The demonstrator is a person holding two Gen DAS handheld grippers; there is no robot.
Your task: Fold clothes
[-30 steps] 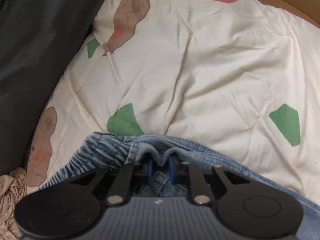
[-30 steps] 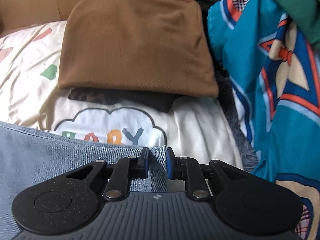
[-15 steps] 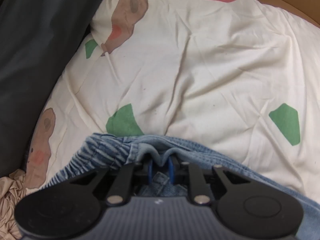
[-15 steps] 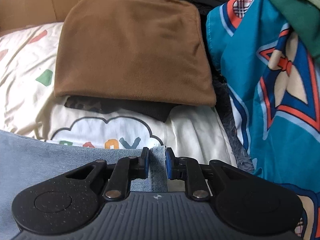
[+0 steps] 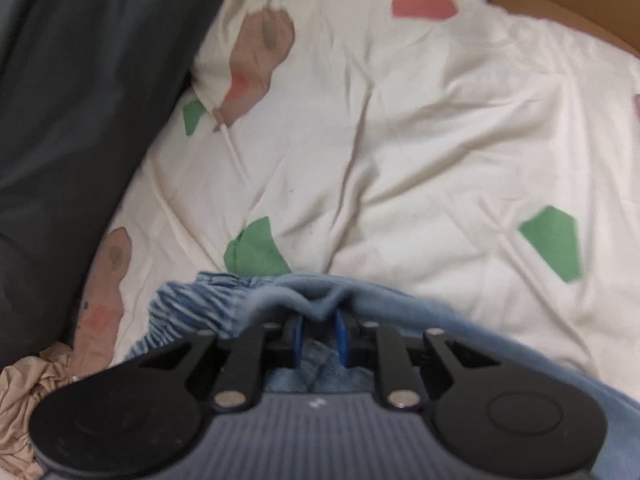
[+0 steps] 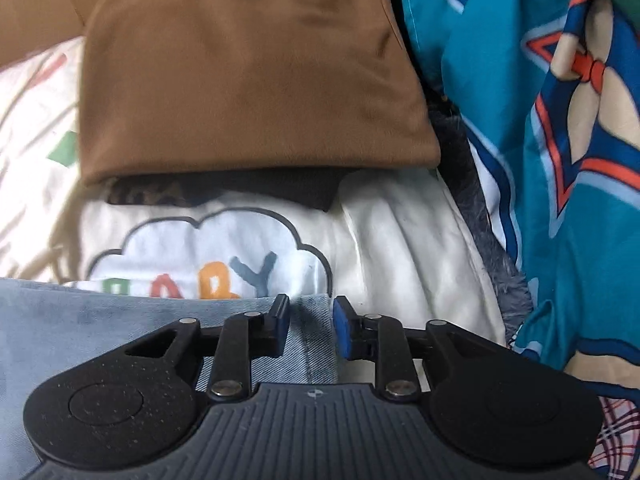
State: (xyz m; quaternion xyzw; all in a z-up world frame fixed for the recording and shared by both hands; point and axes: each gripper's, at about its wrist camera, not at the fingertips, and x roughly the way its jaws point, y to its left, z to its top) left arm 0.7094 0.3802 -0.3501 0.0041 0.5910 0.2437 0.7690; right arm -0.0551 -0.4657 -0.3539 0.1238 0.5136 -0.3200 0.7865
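Note:
A light blue denim garment [image 5: 192,312] with a gathered elastic waistband lies on the cream quilt [image 5: 400,140]. My left gripper [image 5: 318,330] is shut on a bunched fold of its edge, which humps up over the blue pads. In the right wrist view the same denim garment [image 6: 80,320] spreads flat to the left. Its hemmed corner lies between the pads of my right gripper [image 6: 310,326]. Those jaws are opening, and the pads stand off the cloth on both sides.
A folded brown garment [image 6: 248,72] rests on a dark one [image 6: 280,188] just beyond the right gripper. A teal patterned blanket [image 6: 500,100] piles up at the right. Dark grey fabric [image 5: 80,100] borders the quilt's left; crumpled beige cloth [image 5: 24,392] lies at the lower left.
My right gripper's jaws have spread apart and let go of the denim corner. The left gripper has risen slightly with its fold still pinched.

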